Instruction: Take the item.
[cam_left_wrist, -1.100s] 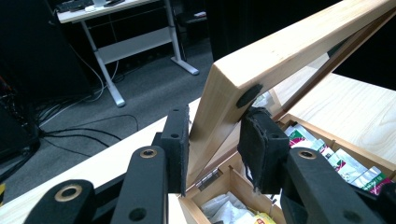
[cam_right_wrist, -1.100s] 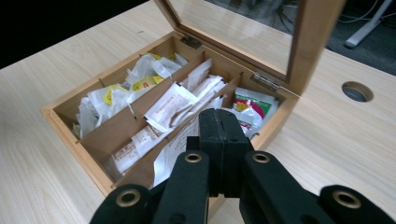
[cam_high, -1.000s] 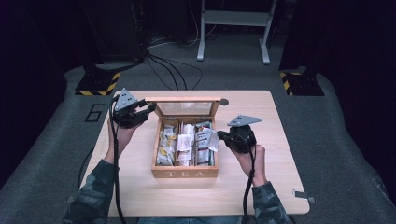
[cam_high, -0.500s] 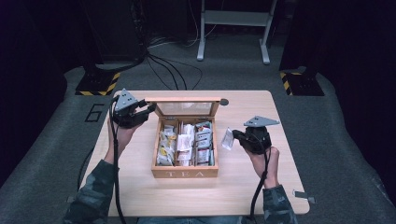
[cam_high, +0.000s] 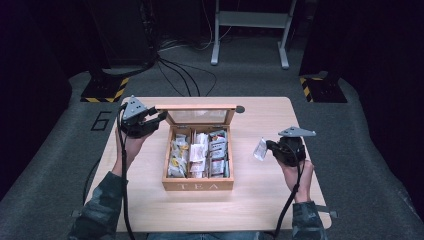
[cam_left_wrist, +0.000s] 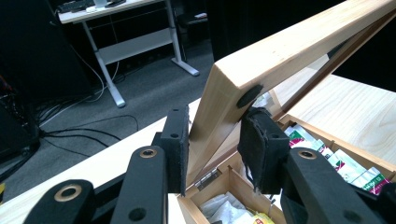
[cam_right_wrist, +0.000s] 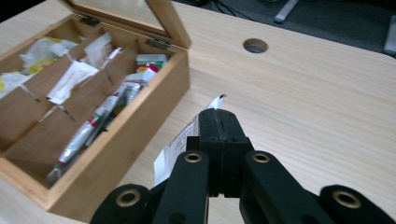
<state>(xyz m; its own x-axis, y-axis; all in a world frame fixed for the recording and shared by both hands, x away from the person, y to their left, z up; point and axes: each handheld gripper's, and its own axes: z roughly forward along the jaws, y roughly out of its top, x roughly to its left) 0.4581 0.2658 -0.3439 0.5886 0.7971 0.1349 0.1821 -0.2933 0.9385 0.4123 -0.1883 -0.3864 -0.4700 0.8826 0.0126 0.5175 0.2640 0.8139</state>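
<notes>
A wooden tea box (cam_high: 198, 185) sits in the middle of a light wooden table (cam_high: 260, 210). The word TEA is on the front wall of the box. The box has three rows inside, and the rows are full of tea bags (cam_high: 198, 152) in little packets.

The lid (cam_high: 196, 113) of the box is up. It stands at the back of the box and has a clear window in it.

The left gripper (cam_high: 152, 122) is at the left back corner of the box. Its two black jaws are on each side of the lid's wooden edge (cam_left_wrist: 243, 70). The right pad (cam_left_wrist: 261, 149) touches the lid's inner side. The left pad (cam_left_wrist: 176, 147) is right beside the outer side, with a thin gap that may or may not be closed, so I cannot tell if it is really squeezing.

The right gripper (cam_high: 267, 149) is to the right of the box, above the bare table. Its jaws are pressed together on a white tea packet (cam_high: 260, 148). In the right gripper view the packet (cam_right_wrist: 180, 144) sticks out to the left of the jaws, toward the box (cam_right_wrist: 116, 140).

A small round hole (cam_high: 240, 109) is in the table just behind the right back corner of the box.

A person's hands hold both grippers, and the sleeves (cam_high: 100, 210) have a green patchy pattern.
</notes>
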